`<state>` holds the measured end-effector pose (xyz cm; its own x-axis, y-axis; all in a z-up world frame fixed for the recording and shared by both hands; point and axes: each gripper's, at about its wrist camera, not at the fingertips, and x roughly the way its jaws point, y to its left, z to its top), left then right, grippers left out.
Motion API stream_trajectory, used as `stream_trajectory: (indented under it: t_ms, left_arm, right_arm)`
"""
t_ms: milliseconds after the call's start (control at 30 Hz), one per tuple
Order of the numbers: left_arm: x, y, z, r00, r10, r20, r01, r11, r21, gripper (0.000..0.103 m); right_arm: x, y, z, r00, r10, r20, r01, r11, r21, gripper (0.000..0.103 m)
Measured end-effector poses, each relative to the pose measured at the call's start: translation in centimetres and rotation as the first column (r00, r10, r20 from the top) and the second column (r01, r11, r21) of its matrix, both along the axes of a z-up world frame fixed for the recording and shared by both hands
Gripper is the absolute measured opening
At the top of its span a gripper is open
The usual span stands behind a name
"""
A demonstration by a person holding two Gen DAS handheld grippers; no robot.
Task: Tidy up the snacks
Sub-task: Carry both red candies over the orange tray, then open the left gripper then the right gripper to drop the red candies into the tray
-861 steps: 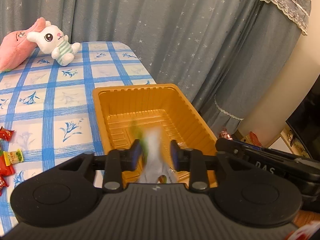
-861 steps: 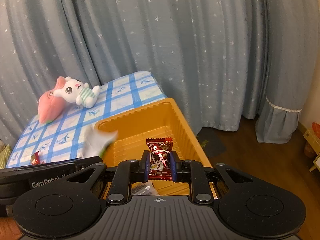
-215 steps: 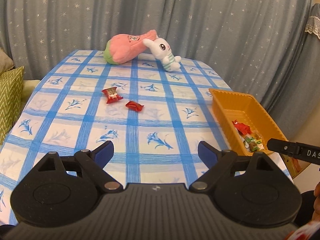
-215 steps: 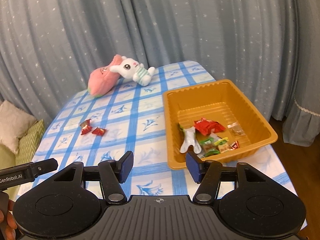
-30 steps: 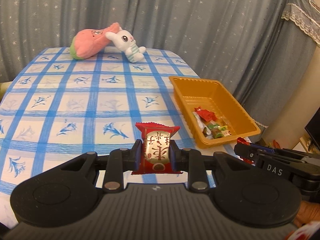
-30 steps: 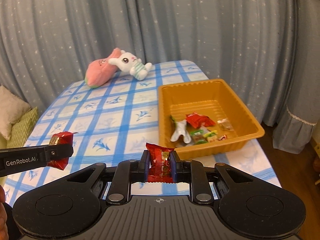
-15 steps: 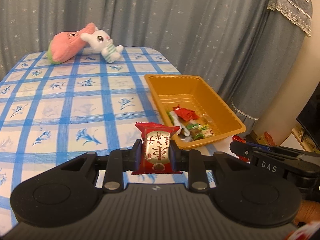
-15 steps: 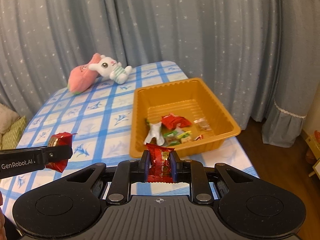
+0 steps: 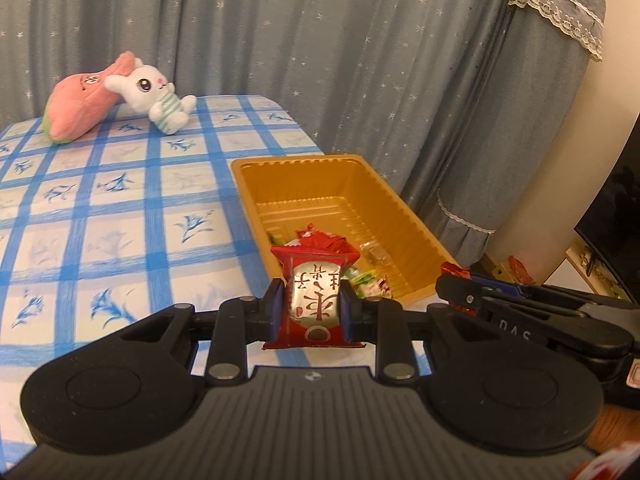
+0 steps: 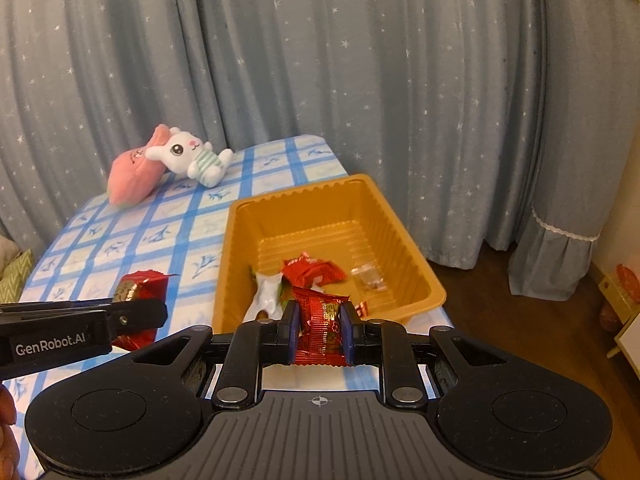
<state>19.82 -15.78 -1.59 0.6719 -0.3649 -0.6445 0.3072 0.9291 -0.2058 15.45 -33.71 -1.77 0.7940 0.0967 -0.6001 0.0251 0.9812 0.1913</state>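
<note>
My left gripper point(image 9: 312, 312) is shut on a red snack packet with a silver label point(image 9: 314, 298), held in the air just short of the near left corner of the orange tray point(image 9: 304, 166). My right gripper point(image 10: 319, 330) is shut on a red foil snack packet point(image 10: 322, 322), held just short of the tray's near edge point(image 10: 430, 280). The tray holds several wrapped snacks, among them a red one point(image 10: 312, 272) and a white one point(image 10: 266, 294). The left gripper with its packet point(image 10: 138, 288) shows at the left of the right wrist view.
The tray sits at the right edge of a table with a blue checked cloth point(image 9: 120, 208). A pink plush point(image 9: 78, 102) and a white rabbit plush point(image 9: 156, 94) lie at the far end. Grey star curtains point(image 10: 360, 80) hang behind; the floor drops off at right.
Both grippers have moved closer to the tray with their packets still held. The tray now fills more of both views.
</note>
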Motion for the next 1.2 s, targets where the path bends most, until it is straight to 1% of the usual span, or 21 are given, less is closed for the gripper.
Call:
stream_trajectory:
  t_ms: [300, 667, 967, 1200]
  left_arm:
    - [3.2, -2.0, -0.4, 1.0, -0.015, -0.001, 0.015, 1.0, 0.003, 0.025]
    - [7.6, -4.1, -1.8, 0.999, -0.038, -0.019, 0.039, 0.999, 0.007, 0.025]
    - [11.8, -4.9, -2.9, 0.999, -0.032, -0.025, 0.032, 0.999, 0.009, 0.025]
    - [14.0, -5.3, -3.8, 0.999, -0.029, -0.037, 0.029, 1.0, 0.006, 0.025]
  right_arm:
    - [3.4, -1.2, -0.1, 1.0, 0.004, 0.008, -0.004, 1.0, -0.024, 0.022]
    - [8.4, -2.7, -0.9, 1.0, 0.018, 0.0, -0.018, 0.999, -0.033, 0.022]
    - [12.2, -4.1, -1.8, 1.0, 0.013, -0.012, -0.013, 1.0, -0.023, 0.022]
    - [14.2, -4.6, -2.4, 1.0, 0.008, -0.022, -0.008, 1.0, -0.024, 0.022]
